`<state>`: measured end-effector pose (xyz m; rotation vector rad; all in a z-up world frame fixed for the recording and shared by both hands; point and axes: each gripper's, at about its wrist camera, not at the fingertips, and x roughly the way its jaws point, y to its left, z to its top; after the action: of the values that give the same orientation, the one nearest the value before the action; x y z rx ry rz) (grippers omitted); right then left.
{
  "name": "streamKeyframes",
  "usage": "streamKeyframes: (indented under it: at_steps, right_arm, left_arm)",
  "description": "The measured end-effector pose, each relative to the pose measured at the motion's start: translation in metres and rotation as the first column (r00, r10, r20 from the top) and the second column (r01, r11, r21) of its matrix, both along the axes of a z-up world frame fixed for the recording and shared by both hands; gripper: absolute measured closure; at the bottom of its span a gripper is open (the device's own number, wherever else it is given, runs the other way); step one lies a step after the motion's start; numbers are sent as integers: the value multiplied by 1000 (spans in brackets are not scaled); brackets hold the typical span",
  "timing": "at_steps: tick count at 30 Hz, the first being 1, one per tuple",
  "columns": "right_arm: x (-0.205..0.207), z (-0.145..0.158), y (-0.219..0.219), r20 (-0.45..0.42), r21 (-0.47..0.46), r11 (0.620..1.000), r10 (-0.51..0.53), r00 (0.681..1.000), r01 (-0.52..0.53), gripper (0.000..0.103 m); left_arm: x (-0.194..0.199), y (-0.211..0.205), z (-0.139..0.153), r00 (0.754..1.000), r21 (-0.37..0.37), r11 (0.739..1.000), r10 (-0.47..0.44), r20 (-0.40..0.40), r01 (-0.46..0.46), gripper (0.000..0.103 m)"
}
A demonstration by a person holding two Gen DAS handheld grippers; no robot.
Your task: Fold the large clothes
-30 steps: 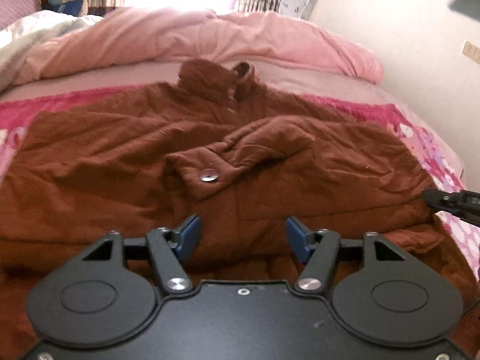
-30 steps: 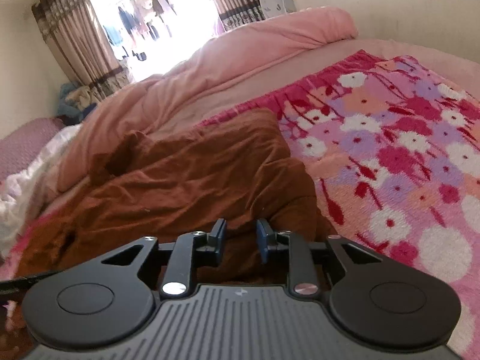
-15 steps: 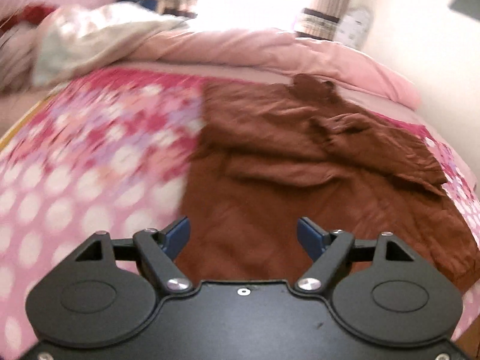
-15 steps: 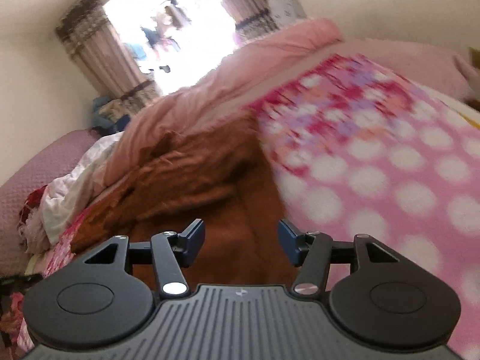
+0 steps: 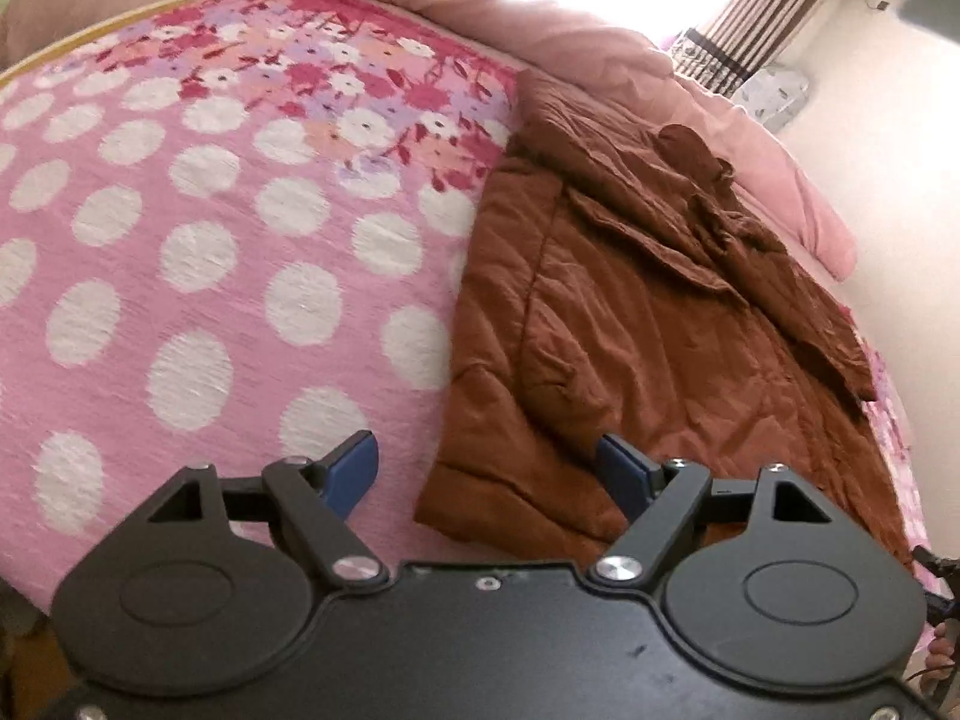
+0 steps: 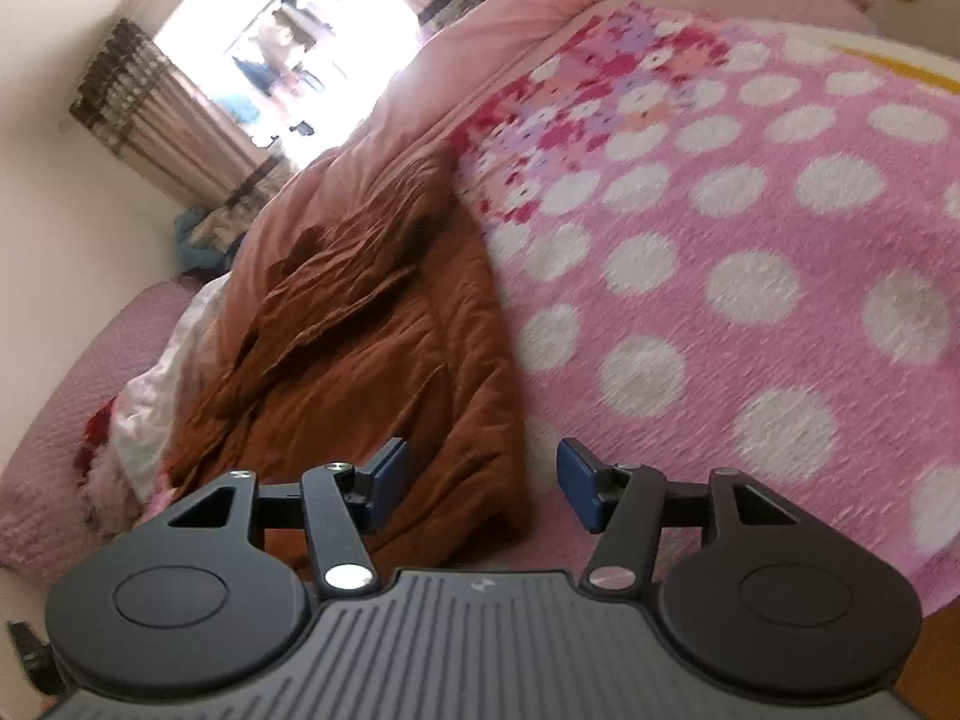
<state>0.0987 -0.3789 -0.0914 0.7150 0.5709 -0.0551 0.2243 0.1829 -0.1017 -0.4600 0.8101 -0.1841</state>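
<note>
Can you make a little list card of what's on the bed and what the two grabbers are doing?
garment: brown coat, partly folded, lying on the bed
surface: pink dotted blanket
behind: pink duvet
left hand-held gripper: open, over the coat's near corner
right hand-held gripper: open, over the coat's near edge
holding: nothing

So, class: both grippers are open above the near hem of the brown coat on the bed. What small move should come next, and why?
Probably lower both grippers onto the brown coat's near hem corners. The left gripper and right gripper stand open, each straddling a corner, gripping nothing, and the coat lies flat on the polka-dot blanket.
</note>
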Motion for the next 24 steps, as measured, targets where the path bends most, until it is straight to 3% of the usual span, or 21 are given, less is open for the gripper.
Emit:
streamKeyframes:
  at_steps: [3,9,10,11,13,14,15,16,18,24]
  right_arm:
    - [3,-3,6,-2,16,999,43,999,-43,36]
    - [4,-8,6,15,60,998,32,999,-33,33]
    - [5,-8,6,15,64,997,30,999,-31,33]
    - [5,-8,6,13,66,997,30,999,-30,33]
    - [5,-7,8,7,58,998,30,1000,-31,35]
    - [5,-7,10,4,52,998,33,999,-33,49]
    - [5,-6,11,0,48,998,41,999,-41,73]
    - [5,-6,11,-3,44,998,41,999,-41,82]
    - [5,-6,11,4,57,998,33,999,-33,87]
    - [3,15,6,112,121,991,39,993,-53,91]
  left_arm:
    - [2,-5,-1,999,-54,998,-45,-5,45,22]
    - [8,-11,-3,998,-98,993,-68,5,68,28]
    - [9,-11,-3,998,-98,993,-67,7,67,41]
    - [11,-11,-4,998,-98,993,-63,2,63,64]
    - [13,-9,-8,998,-131,990,-62,-24,58,78]
    - [15,-7,-11,997,-157,986,-69,-25,65,83]
    - [16,-7,-11,997,-171,983,-71,-26,65,83]
    - [16,-7,-11,997,-170,983,-69,-24,64,84]
    - [15,-8,-6,998,-167,984,-68,-13,65,86]
    - [18,-14,34,993,-160,983,-81,89,95,87]
